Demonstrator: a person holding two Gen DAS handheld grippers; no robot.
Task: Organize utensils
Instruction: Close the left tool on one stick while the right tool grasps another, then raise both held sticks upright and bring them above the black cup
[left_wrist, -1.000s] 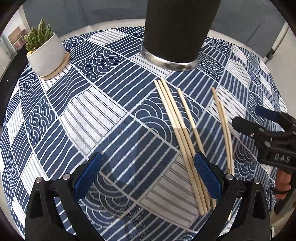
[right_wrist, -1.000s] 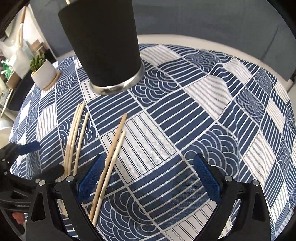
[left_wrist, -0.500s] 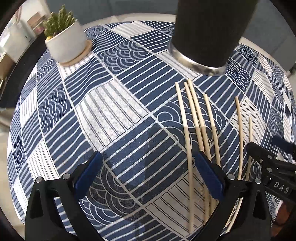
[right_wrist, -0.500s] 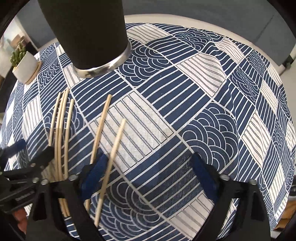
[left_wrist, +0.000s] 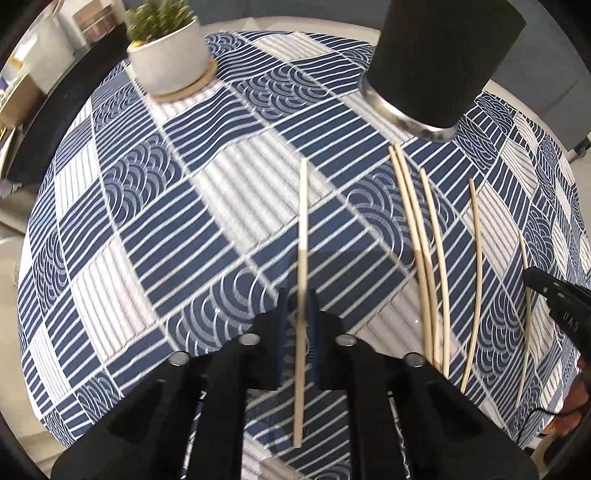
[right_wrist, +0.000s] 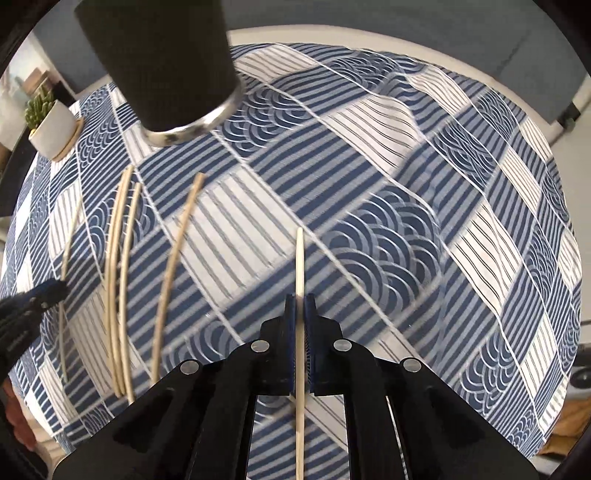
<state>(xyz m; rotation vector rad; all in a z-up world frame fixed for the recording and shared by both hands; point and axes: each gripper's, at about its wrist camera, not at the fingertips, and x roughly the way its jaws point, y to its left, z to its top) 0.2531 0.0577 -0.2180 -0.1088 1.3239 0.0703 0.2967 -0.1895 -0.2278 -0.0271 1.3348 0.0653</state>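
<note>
Both grippers have just been closing, and each is now pinching one chopstick: the left gripper (left_wrist: 300, 325) is clamping a chopstick (left_wrist: 303, 229) near mid-length, the right gripper (right_wrist: 300, 317) another chopstick (right_wrist: 300, 258), likely for dropping into the black cup (left_wrist: 439, 55) ahead; four loose chopsticks (left_wrist: 424, 240) are lying between the grippers

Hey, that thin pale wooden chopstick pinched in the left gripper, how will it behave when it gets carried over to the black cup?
The thin pale wooden chopstick looks stiff and probably light. Pinched in the left gripper partway along, it may pivot. If dropped, it might roll on the blue patterned tablecloth.
</note>
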